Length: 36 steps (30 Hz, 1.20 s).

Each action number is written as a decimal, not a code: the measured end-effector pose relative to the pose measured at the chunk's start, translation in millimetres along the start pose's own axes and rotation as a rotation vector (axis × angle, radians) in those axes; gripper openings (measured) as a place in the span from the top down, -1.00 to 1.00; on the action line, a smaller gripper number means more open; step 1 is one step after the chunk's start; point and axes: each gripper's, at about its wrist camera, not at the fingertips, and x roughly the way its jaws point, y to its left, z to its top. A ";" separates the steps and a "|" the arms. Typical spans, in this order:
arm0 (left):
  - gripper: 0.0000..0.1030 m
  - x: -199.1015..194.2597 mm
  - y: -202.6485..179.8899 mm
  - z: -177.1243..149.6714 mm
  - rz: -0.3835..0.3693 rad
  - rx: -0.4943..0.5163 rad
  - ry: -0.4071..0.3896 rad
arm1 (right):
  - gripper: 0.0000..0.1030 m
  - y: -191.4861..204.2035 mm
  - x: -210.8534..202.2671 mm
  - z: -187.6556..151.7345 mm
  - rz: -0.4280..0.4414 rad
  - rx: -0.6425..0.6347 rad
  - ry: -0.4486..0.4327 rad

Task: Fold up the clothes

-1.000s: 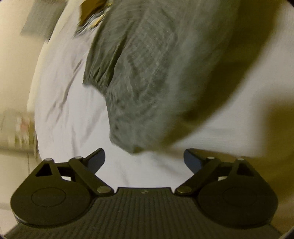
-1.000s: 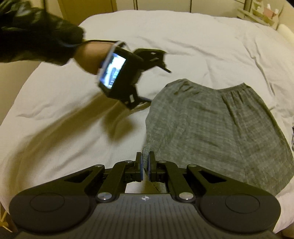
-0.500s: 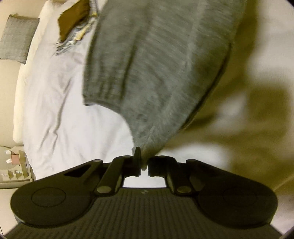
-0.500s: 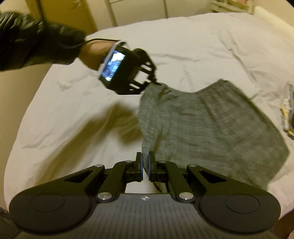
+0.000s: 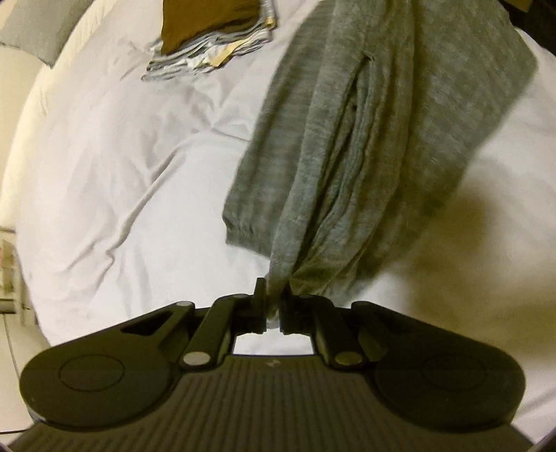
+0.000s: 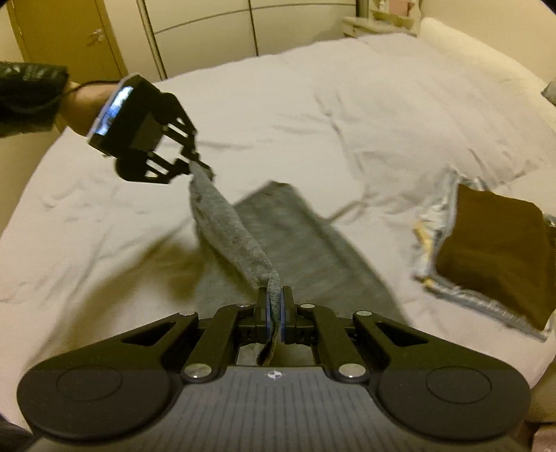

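Grey shorts (image 5: pixel 368 146) hang lifted above the white bed, stretched between both grippers. My left gripper (image 5: pixel 272 306) is shut on one corner of the cloth, which bunches up from its fingers. In the right wrist view my right gripper (image 6: pixel 274 306) is shut on the other corner of the grey shorts (image 6: pixel 299 250). The top edge runs taut from there up to the left gripper (image 6: pixel 194 163), held by a hand in a dark sleeve. The rest of the garment droops onto the bed below.
A stack of folded clothes (image 6: pixel 486 257) with a brown piece on top lies on the white bed (image 6: pixel 312 104), to the right; the same stack (image 5: pixel 212 41) shows far left in the left wrist view. Cupboard doors (image 6: pixel 208 31) stand behind the bed.
My left gripper went from open to shut on a corner of the shorts. Both grippers then lifted the garment off the bed, pulling its edge taut between them.
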 end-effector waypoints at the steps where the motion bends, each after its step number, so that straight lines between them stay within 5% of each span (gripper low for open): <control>1: 0.91 9.6 7.2 6.3 -0.015 -0.012 0.009 | 0.93 -15.9 6.7 1.0 0.000 0.003 0.011; 14: 0.89 113.2 76.1 62.5 -0.186 -0.145 0.086 | 0.93 -150.0 99.0 -14.0 0.057 0.215 0.160; 17: 0.71 129.4 81.7 63.4 -0.194 -0.201 0.112 | 0.92 -162.5 122.1 -25.3 0.056 0.269 0.204; 25: 0.17 121.9 117.2 20.1 -0.194 -0.633 0.071 | 0.73 -174.8 118.0 -44.5 -0.045 0.400 0.202; 31: 0.20 91.6 122.5 -47.7 -0.171 -1.109 0.022 | 0.51 -167.5 97.6 -56.7 -0.041 0.471 0.168; 33: 0.20 82.4 110.3 -51.1 -0.170 -1.173 0.008 | 0.22 -161.7 98.9 -58.8 -0.036 0.466 0.169; 36: 0.20 71.8 85.5 -41.9 -0.190 -1.217 -0.017 | 0.20 -159.3 103.7 -62.2 -0.044 0.457 0.163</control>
